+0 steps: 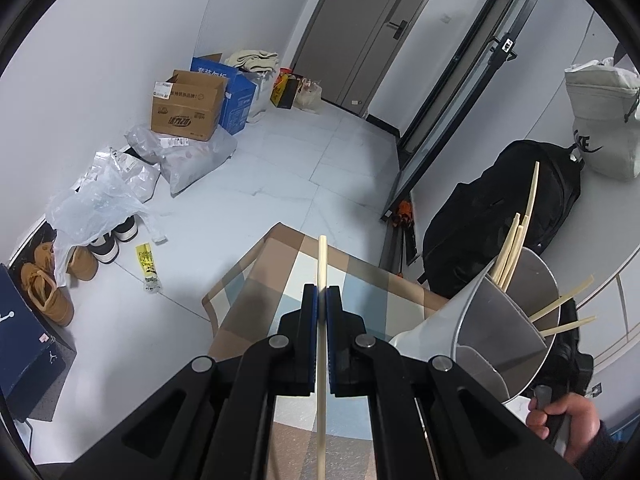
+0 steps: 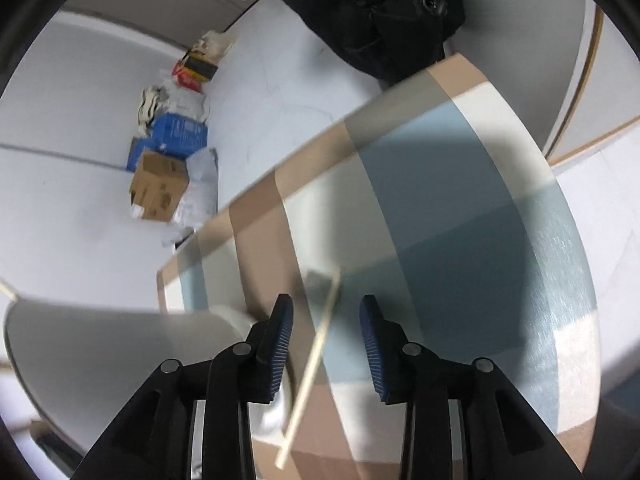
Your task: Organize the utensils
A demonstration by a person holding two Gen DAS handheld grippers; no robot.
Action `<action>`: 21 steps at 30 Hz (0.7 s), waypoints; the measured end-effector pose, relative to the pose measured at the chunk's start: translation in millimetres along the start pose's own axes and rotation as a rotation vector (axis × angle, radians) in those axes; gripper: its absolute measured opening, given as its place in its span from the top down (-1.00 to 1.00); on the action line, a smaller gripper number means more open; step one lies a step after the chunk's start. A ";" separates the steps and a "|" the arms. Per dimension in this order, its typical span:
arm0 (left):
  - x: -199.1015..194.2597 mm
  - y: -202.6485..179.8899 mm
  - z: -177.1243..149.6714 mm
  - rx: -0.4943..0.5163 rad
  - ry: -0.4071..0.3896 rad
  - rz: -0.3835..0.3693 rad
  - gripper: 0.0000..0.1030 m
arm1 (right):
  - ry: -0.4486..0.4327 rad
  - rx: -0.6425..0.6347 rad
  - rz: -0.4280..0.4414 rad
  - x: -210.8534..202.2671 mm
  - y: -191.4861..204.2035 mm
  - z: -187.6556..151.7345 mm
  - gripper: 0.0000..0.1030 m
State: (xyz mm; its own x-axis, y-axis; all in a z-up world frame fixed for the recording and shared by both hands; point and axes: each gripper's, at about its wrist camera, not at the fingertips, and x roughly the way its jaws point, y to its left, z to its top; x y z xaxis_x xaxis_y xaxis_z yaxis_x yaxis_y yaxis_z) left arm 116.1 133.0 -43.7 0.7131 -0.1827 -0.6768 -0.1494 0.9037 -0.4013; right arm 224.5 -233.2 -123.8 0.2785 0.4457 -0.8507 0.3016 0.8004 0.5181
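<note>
1. Risk: chopstick (image 2: 312, 364) could skid or roll on the checked surface (image 2: 460, 200) if one pad of the right hand-held gripper (image 2: 326, 340) nudges it first; stick lies at a slant across the gap, not square to the pads.
2. Risk: thin stick clamped in left hand-held gripper (image 1: 322, 300) could pivot or slip out; only a short stretch pinched, long ends sticking out both ways.
3. Risk: utensil holder (image 1: 508, 320) already shows chopsticks splayed at angles; a new one might catch on them or knock the holder.
4. Left: shut tight on one chopstick (image 1: 322, 264), just left of holder.
5. Right: jaws partly apart, nothing pinched; loose chopstick lies on surface btwn the pads, just right of holder.
</note>
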 end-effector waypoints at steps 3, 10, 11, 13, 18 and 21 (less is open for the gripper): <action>0.1 0.5 1.1 0.000 -0.001 -0.003 1.00 | 0.004 -0.049 -0.094 2.4 13.2 -3.8 0.37; -1.3 3.5 3.3 -0.019 0.004 -0.014 1.00 | -0.024 -0.166 -0.293 8.4 29.5 -12.3 0.89; -1.8 3.3 3.6 -0.020 0.003 -0.016 1.00 | -0.031 -0.167 -0.302 7.0 27.3 -12.6 0.99; -3.2 3.6 3.8 -0.023 0.000 -0.020 1.00 | -0.043 -0.179 -0.305 3.7 24.3 -15.9 1.00; -4.8 3.3 2.7 -0.024 0.003 -0.027 1.00 | -0.056 -0.092 -0.197 -2.8 8.8 -17.7 0.92; -5.7 3.7 2.6 -0.030 0.005 -0.029 1.00 | -0.060 -0.032 -0.097 -6.2 -4.0 -19.2 0.79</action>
State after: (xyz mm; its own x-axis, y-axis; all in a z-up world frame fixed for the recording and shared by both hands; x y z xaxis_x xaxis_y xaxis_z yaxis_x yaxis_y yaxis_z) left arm 113.2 138.4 -39.8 0.7139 -0.2107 -0.6678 -0.1492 0.8860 -0.4391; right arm 204.0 -231.5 -122.4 0.3042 0.3415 -0.8893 0.3011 0.8512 0.4299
